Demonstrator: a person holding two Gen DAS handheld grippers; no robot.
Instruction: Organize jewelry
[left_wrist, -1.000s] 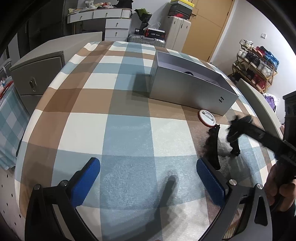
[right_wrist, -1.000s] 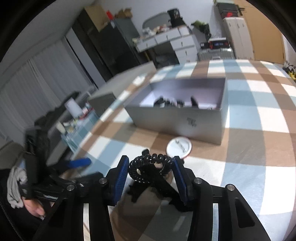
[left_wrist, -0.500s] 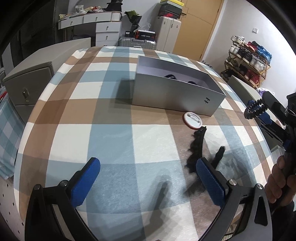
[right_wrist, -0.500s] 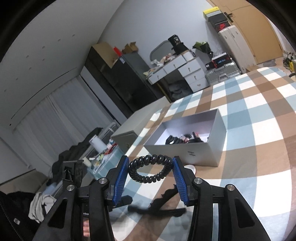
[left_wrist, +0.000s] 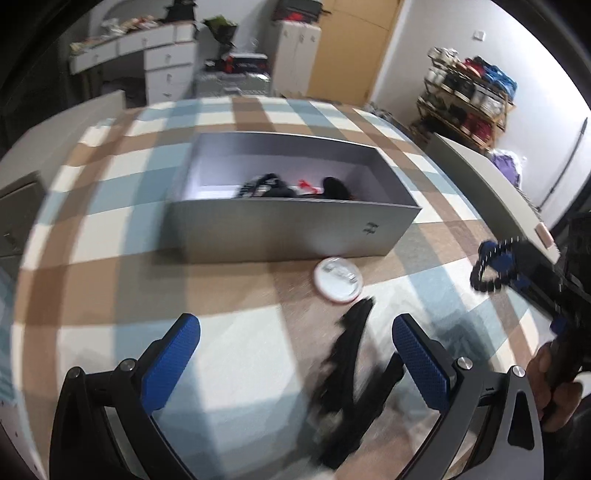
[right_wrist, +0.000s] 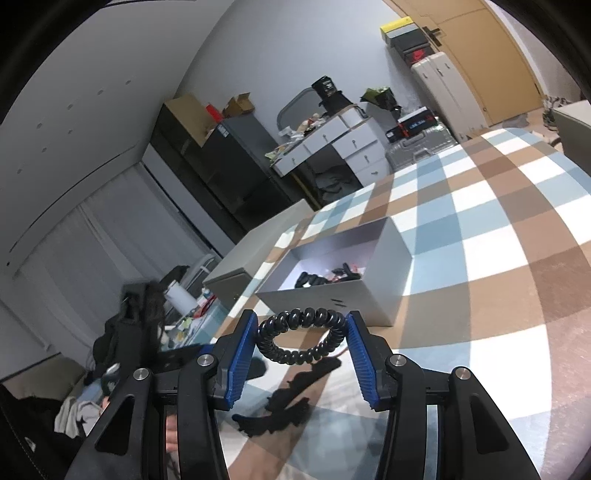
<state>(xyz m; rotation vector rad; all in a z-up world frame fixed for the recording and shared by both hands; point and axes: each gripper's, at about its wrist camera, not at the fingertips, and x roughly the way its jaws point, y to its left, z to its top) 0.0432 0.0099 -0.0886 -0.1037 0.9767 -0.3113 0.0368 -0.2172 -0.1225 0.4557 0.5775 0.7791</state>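
My right gripper is shut on a black coiled hair tie and holds it in the air, short of the open grey box. The same tie shows at the right of the left wrist view. The box holds several dark accessories and something red. My left gripper is open and empty, low over the checked tablecloth, in front of the box. A round white disc with a red rim lies on the cloth just before the box.
Dark shadows of the grippers fall on the cloth. A grey cabinet stands beside the table's left edge. A shoe rack, drawers and suitcases stand beyond the table.
My right gripper has risen further with the hair tie and tilted. My left gripper has moved forward toward the box, which now looks larger.
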